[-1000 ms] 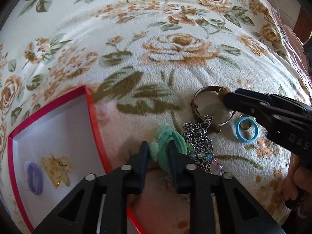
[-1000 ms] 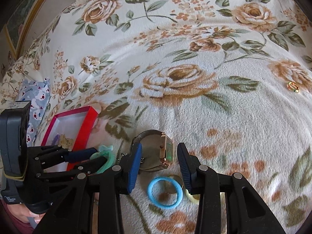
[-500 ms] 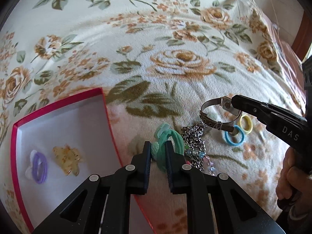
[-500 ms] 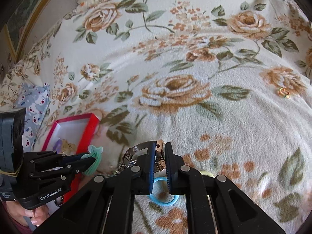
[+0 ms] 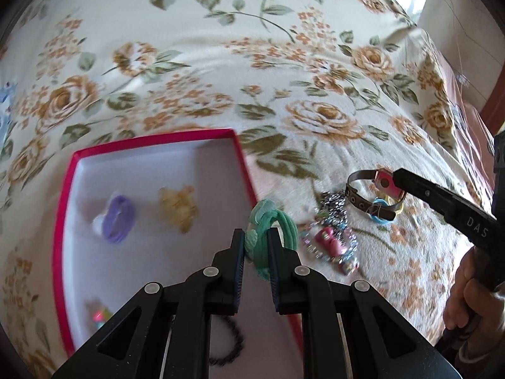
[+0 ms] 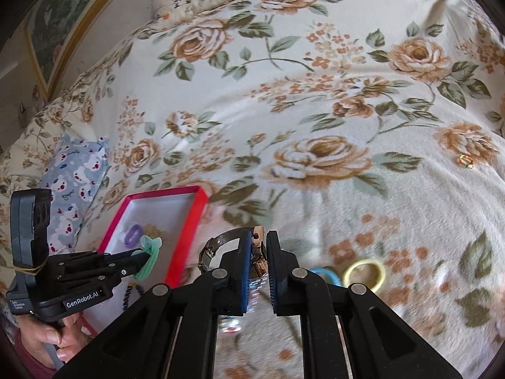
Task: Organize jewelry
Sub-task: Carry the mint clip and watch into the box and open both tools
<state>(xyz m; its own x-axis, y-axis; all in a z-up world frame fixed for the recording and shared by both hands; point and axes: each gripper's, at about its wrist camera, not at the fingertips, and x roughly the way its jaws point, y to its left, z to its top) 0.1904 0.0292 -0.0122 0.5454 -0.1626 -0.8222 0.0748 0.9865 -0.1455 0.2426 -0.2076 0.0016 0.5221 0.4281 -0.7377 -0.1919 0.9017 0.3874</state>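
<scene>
Our left gripper [image 5: 256, 246] has its fingers clamped on the soft, stretchy green hair tie [image 5: 273, 232], above the red box [image 5: 151, 140] edge. Our right gripper [image 6: 259, 254] pinches the stiff, slippery watch [image 6: 257, 252] by its case, band dangling left of the fingers.
</scene>
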